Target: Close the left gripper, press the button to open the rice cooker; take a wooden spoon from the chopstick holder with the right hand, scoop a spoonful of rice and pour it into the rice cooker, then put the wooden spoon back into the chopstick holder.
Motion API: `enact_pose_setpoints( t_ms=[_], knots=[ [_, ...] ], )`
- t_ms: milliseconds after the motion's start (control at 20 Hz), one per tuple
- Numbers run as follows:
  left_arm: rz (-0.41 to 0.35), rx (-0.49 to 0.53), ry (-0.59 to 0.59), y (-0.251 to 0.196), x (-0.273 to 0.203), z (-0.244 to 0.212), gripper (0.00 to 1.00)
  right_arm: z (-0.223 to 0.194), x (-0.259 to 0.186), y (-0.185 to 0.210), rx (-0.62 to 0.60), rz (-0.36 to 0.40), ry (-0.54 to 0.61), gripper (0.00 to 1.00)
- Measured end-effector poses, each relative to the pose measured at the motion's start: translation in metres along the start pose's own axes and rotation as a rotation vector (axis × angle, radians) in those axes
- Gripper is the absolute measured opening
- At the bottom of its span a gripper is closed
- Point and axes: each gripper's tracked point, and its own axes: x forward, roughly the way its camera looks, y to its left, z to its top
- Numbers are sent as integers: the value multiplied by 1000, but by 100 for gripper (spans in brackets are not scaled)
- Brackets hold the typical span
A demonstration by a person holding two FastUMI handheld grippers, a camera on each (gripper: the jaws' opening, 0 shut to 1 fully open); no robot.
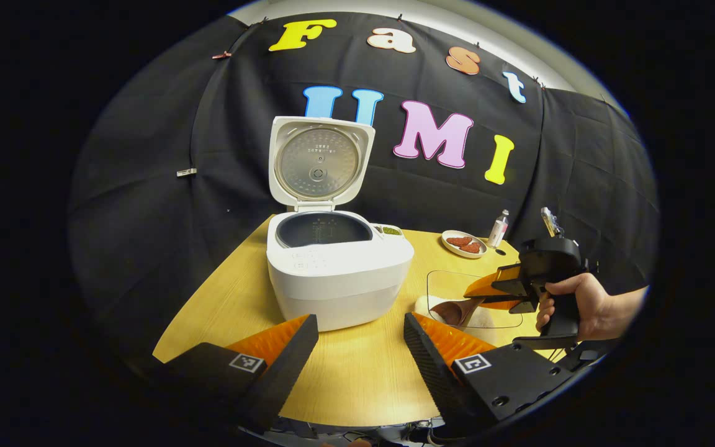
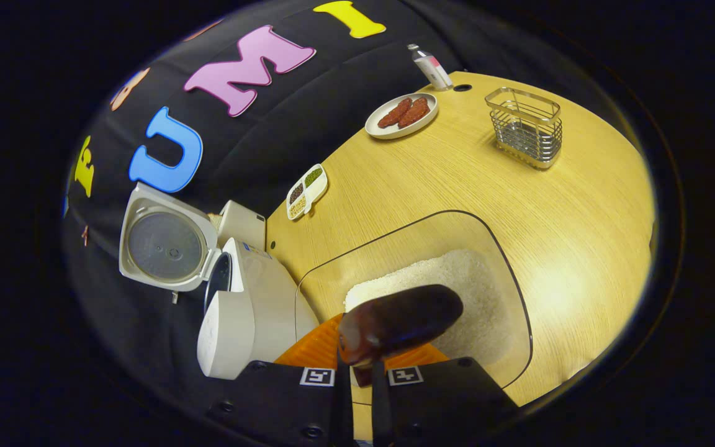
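The white rice cooker (image 1: 339, 273) stands on the table with its lid (image 1: 323, 164) raised upright and the dark inner pot showing. My left gripper (image 1: 354, 347) hangs open in front of it, nothing between its fingers. To the right, a hand holds my right gripper (image 1: 506, 288) shut on the wooden spoon (image 1: 457, 310), whose bowl dips into the glass bowl (image 1: 432, 276). In the right gripper view the dark spoon (image 2: 401, 320) sticks out from my right gripper (image 2: 360, 366) over the white rice (image 2: 463, 279) in the glass bowl (image 2: 509, 273). The cooker (image 2: 239, 316) lies to the left.
A wire chopstick holder (image 2: 525, 127) stands at the far right of the wooden table (image 2: 568, 248). Farther back are a plate (image 2: 373, 129) of red pieces, a small bottle (image 2: 430, 67) and a divided dish of beans (image 2: 306, 191). The black cloth wall closes the back.
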Motion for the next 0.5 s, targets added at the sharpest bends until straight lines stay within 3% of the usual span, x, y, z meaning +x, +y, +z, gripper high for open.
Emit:
enact_pose_setpoints(
  t_ms=[500],
  knots=[
    [-7,-19,-16,-14,3,4,96,76,-40,29,172,83,-32,16]
  ],
)
